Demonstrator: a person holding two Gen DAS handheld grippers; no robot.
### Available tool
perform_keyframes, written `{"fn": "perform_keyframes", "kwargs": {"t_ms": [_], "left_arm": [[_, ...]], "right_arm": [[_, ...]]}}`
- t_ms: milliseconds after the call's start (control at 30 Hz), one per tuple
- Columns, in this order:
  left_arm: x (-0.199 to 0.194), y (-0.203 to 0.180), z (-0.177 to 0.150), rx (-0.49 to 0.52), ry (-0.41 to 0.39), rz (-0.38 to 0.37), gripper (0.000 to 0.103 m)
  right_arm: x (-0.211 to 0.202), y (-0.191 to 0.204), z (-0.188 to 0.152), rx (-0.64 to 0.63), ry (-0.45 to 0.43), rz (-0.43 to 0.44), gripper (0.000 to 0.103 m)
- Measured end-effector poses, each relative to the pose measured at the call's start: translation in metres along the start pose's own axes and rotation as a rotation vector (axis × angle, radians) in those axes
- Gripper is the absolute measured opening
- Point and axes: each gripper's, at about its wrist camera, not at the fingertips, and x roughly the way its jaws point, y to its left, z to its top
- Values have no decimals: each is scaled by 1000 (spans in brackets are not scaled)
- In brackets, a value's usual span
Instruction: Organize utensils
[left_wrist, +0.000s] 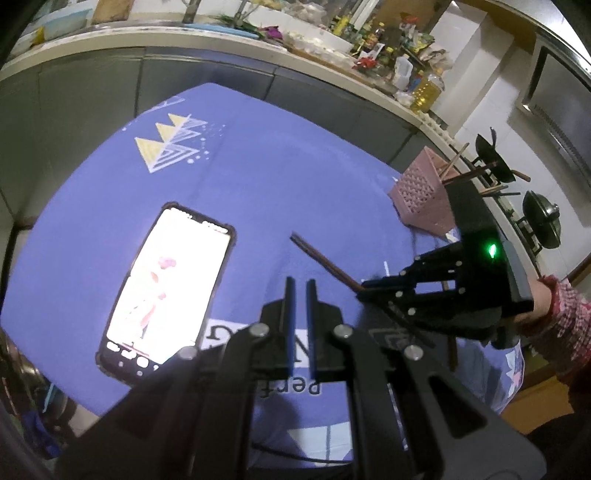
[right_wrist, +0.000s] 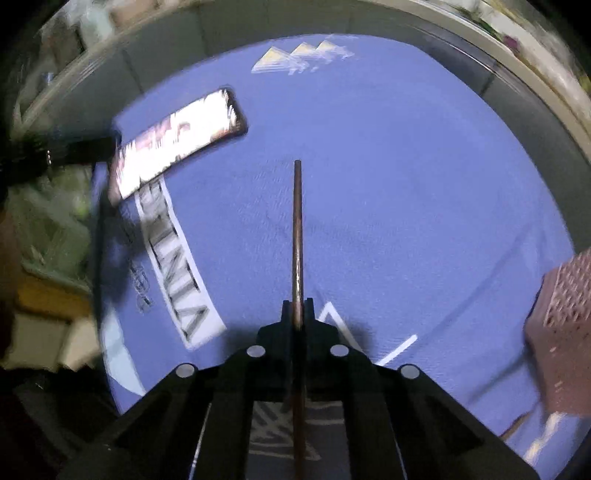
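A brown chopstick (right_wrist: 297, 229) juts forward from between the fingers of my right gripper (right_wrist: 298, 308), which is shut on it above the blue cloth (right_wrist: 388, 184). The left wrist view shows that gripper (left_wrist: 365, 288) from the side, with the chopstick (left_wrist: 321, 258) slanting up to the left. At the cloth's far right stands a pink perforated utensil holder (left_wrist: 421, 195) with several chopsticks (left_wrist: 467, 173) leaning out of it. It also appears at the right edge of the right wrist view (right_wrist: 565, 321). My left gripper (left_wrist: 301, 286) hovers over the cloth, shut with nothing in it.
A phone (left_wrist: 170, 291) with a lit screen lies on the left of the cloth, also seen as a phone (right_wrist: 177, 140) in the right wrist view. A hand in a red patterned sleeve (left_wrist: 565, 314) holds the right gripper. A cluttered counter (left_wrist: 332, 48) and stove pans (left_wrist: 541, 225) lie beyond.
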Motion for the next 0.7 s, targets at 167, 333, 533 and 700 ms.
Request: {"fn": "perform_keyframes", "kwargs": {"t_ms": [167,333,533,700], "left_arm": [[2,-8,4,13,-5,-31,5],[20,-25,13,39,21,-66,5],[46,-54,20,112,67,-99,5],[53,-63,20,120,77,-110,5]], "right_arm": [[-76,-16,-16,133,-327,148,6],[-176,-5,-66,176,-770,-49,6],[-232,-42,-113,466,-1209,-448,6],[-203,-107,-84,605,-1240,-624,6]]}}
